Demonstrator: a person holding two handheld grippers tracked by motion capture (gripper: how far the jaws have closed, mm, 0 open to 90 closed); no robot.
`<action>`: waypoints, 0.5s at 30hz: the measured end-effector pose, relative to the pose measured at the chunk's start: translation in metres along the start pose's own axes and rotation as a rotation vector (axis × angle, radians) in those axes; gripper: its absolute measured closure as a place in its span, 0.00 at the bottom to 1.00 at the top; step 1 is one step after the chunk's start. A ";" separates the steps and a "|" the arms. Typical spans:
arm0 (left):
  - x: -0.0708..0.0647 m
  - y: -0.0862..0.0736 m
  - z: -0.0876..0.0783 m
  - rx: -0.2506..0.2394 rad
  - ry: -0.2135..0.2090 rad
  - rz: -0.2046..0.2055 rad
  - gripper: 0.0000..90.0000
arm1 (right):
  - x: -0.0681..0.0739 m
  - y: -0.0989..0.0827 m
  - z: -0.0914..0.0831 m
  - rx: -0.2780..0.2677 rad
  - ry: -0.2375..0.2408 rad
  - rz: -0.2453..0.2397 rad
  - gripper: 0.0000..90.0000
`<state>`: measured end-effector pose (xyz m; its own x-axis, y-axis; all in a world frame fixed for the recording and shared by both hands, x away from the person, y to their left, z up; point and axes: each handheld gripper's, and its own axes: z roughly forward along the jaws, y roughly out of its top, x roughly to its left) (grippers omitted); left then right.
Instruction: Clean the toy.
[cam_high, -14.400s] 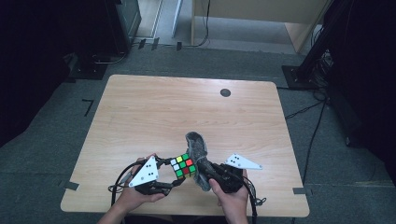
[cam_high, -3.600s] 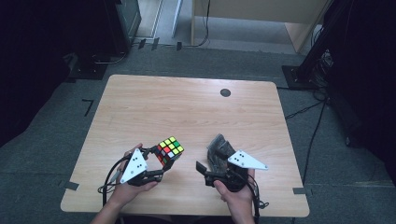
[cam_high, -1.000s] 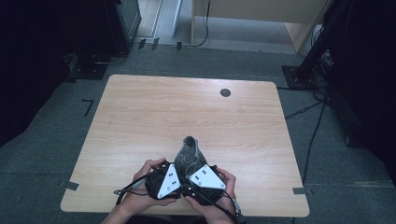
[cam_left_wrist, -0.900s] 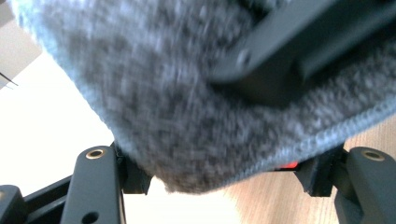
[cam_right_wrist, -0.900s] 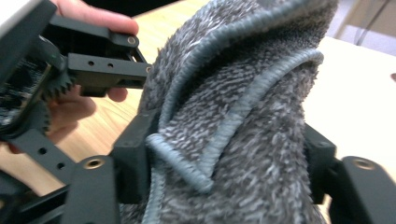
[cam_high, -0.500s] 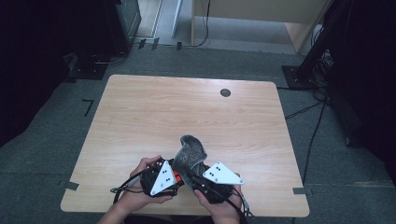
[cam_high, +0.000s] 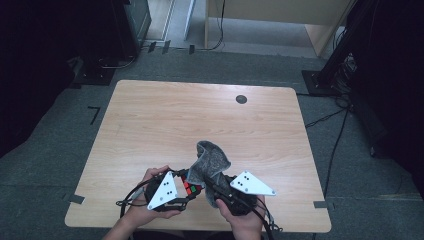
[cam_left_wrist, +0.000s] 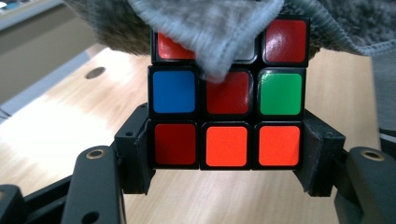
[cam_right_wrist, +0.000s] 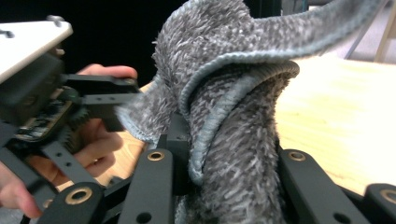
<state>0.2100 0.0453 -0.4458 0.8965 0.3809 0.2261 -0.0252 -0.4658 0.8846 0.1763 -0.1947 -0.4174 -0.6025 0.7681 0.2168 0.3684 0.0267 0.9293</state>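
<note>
step: wiping puzzle cube (cam_left_wrist: 226, 100) | left gripper (cam_left_wrist: 226, 154) clamps cube above table's near edge | right gripper (cam_right_wrist: 224, 158), jaws just closing, pinches grey cloth (cam_right_wrist: 233, 116) draped on cube | next: rub cloth across top face

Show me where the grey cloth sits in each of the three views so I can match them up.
High view: the grey cloth stands bunched near the table's near edge, just right of the cube.
Left gripper view: it hangs across the top, a corner draped over the cube's upper row.
Right gripper view: it rises at centre, pinched in the right gripper.
Shared landmark: the pale wooden table.
</note>
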 end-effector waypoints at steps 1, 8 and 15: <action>0.001 -0.001 0.000 -0.003 0.002 -0.008 0.38 | -0.003 -0.001 0.001 0.021 -0.030 -0.006 0.77; 0.000 -0.003 0.004 0.013 0.005 0.000 0.38 | 0.002 0.001 -0.002 -0.023 0.052 -0.002 0.77; 0.003 -0.002 -0.002 -0.010 0.008 -0.007 0.38 | -0.002 -0.007 0.002 -0.022 -0.019 0.024 0.79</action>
<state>0.2118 0.0493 -0.4459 0.8933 0.3904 0.2226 -0.0229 -0.4552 0.8901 0.1766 -0.1953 -0.4250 -0.5802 0.7802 0.2337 0.3665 -0.0061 0.9304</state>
